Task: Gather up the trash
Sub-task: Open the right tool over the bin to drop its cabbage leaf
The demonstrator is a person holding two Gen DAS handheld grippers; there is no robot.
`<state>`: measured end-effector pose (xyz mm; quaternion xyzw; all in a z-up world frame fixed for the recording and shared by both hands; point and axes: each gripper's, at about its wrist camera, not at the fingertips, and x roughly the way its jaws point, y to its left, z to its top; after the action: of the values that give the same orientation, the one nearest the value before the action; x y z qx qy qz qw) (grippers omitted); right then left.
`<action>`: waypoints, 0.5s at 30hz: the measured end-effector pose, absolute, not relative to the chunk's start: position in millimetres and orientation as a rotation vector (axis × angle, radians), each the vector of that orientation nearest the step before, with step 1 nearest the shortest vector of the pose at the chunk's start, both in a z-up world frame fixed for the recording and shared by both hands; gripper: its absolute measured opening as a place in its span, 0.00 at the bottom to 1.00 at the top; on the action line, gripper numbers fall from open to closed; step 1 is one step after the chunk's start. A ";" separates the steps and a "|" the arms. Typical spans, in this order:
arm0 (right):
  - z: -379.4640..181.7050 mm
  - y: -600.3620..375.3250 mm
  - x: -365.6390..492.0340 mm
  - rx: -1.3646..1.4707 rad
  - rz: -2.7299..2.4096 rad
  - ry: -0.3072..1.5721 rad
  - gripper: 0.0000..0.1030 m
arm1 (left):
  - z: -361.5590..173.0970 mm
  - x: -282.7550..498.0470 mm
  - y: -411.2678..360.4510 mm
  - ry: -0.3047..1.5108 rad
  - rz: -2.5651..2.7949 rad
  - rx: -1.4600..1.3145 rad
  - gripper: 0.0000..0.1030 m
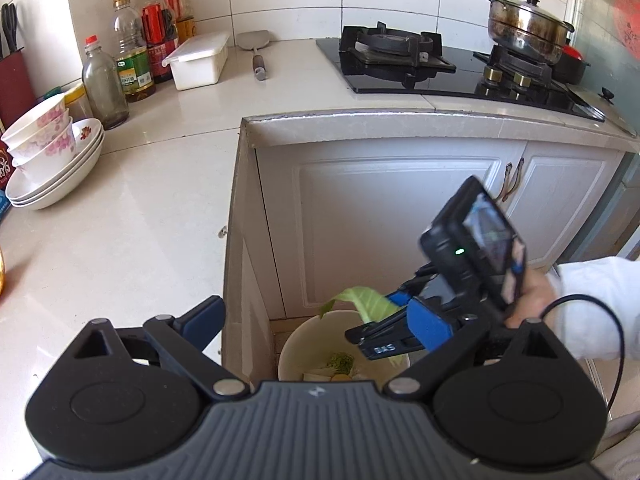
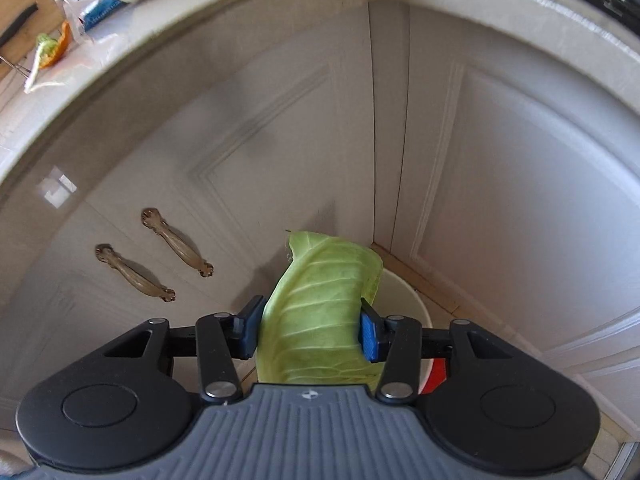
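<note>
A pale green cabbage leaf (image 2: 316, 308) hangs between the blue pads of my right gripper (image 2: 308, 328), which is shut on it. Just beyond the leaf sits a white bin (image 2: 408, 300) on the floor, in the corner of the cabinets. From the left wrist view, the right gripper (image 1: 380, 316) holds the leaf (image 1: 360, 298) over the bin (image 1: 296, 344), which has food scraps (image 1: 340, 360) inside. A hand (image 1: 528, 300) in a white sleeve holds that gripper. My left gripper (image 1: 316, 322) stands wide open and empty above the counter's edge.
The counter (image 1: 140, 220) bears stacked bowls (image 1: 48, 156), bottles (image 1: 132, 52) and a white box (image 1: 198, 60). A stove (image 1: 440, 68) with a pot (image 1: 524, 24) is behind. Cabinet doors with handles (image 2: 152, 268) close in the bin's corner. Scraps (image 2: 48, 48) and a plastic bag (image 2: 96, 4) lie on the counter.
</note>
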<state>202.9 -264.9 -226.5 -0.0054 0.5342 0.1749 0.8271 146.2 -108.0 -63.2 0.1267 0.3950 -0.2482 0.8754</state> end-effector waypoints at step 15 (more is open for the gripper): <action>-256.3 -254.1 218.7 -0.034 0.343 1.136 0.91 | -68.3 150.7 -102.2 0.849 -0.502 0.270 0.94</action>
<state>218.7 -254.1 -256.3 -0.0160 0.5354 0.1615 0.8288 150.7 -102.2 -68.3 0.1291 0.4064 -0.2400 0.8721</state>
